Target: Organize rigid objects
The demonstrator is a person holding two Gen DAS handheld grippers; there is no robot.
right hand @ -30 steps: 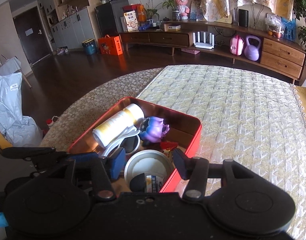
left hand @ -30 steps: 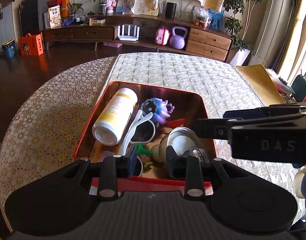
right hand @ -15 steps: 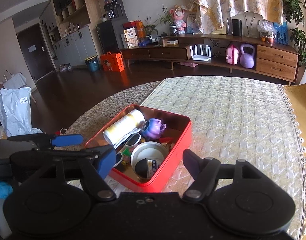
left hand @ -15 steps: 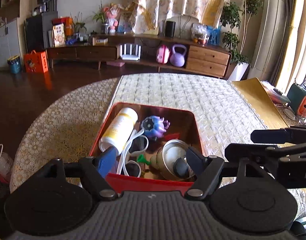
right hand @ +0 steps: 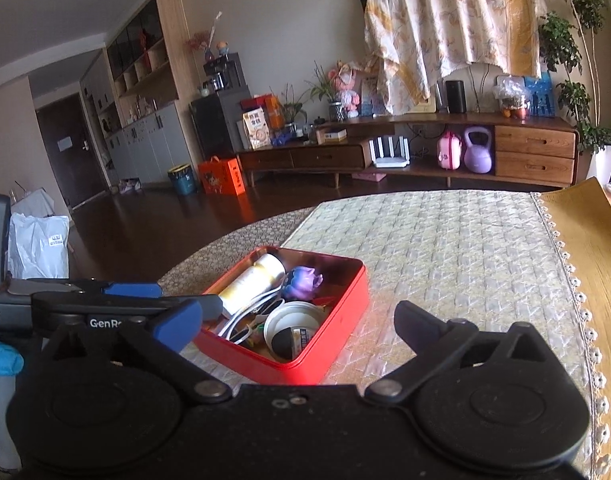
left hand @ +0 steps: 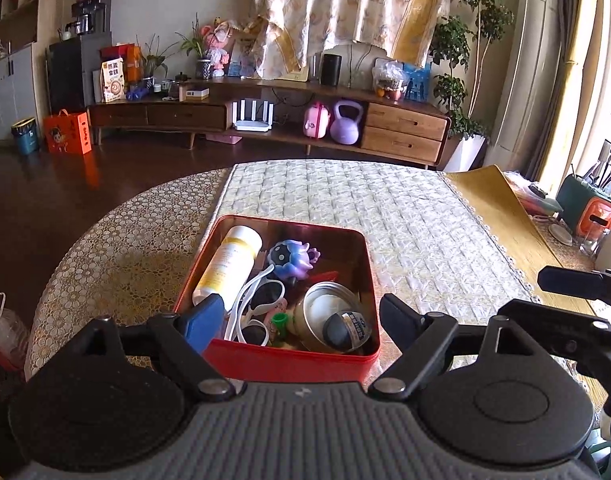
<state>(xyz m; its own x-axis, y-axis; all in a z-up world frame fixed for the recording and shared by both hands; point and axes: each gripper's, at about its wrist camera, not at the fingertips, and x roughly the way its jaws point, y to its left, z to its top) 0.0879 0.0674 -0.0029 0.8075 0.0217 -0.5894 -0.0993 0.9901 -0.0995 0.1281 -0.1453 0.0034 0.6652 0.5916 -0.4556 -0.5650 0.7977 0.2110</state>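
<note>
A red tin box [left hand: 289, 356] sits on the quilted table, also seen in the right wrist view [right hand: 337, 308]. In it lie a white and yellow bottle [left hand: 229, 264], a purple toy [left hand: 291, 258], white sunglasses [left hand: 261, 300] and a round metal tin [left hand: 329, 316]. My left gripper [left hand: 299, 316] hovers just short of the box's near wall, its jaws opening with nothing pressed between them. To the right of the box my right gripper [right hand: 293, 320] is held back from it, jaws opening wide and empty. Each gripper shows at the edge of the other's view.
The table carries a pale quilted cloth [left hand: 385, 208] and a yellow runner [left hand: 497, 208] on its right. A plastic bottle [left hand: 1, 328] stands below the table's left edge. An orange appliance [left hand: 593, 216] and jars stand at far right. A long sideboard lines the far wall.
Both grippers have drawn back from the box and spread their jaws wide. The left one's fingers were down among the box's contents and are now outside it. The box's contents lie still.
</note>
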